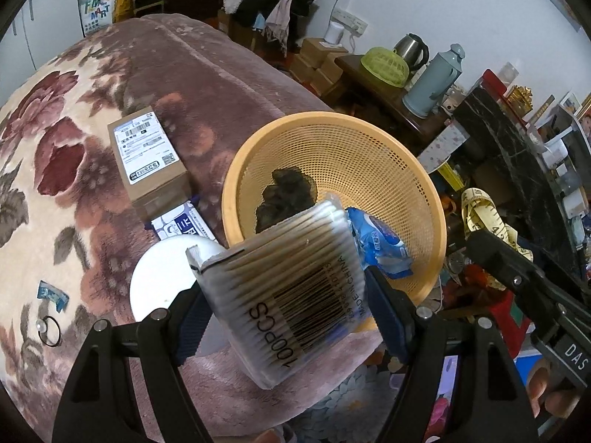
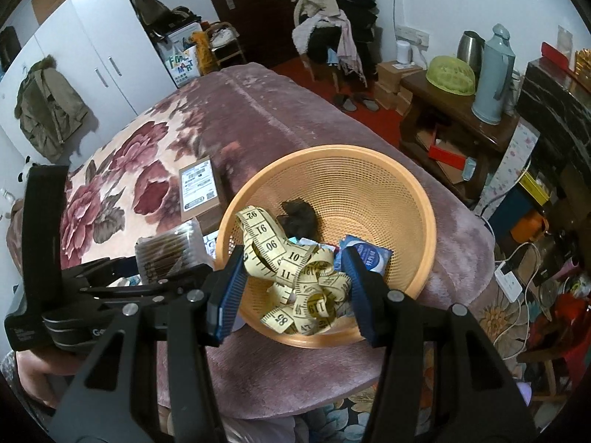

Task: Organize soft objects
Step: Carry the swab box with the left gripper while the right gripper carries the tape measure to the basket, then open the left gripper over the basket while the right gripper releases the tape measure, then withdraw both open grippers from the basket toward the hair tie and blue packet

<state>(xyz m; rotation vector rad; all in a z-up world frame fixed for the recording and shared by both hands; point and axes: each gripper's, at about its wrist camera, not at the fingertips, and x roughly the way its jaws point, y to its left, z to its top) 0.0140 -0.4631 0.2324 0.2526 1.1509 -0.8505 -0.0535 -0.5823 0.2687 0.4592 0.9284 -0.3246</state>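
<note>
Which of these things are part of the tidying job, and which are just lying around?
Part of the job:
- orange basket
- cotton swab pack, held by the left gripper
- yellow tape measure, held by the right gripper
- dark cloth and blue packet, in the basket

Just lying about:
- cardboard box
- white round lid
- thermos
- kettle

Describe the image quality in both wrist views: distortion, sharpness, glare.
Left wrist: strong fisheye bending with dark corner vignette; clear plastic pack of cotton swabs sharp, barcode readable. Right wrist: same curvature; yellow measuring tape numerals crisp, no harsh glare on orange mesh basket.
</note>
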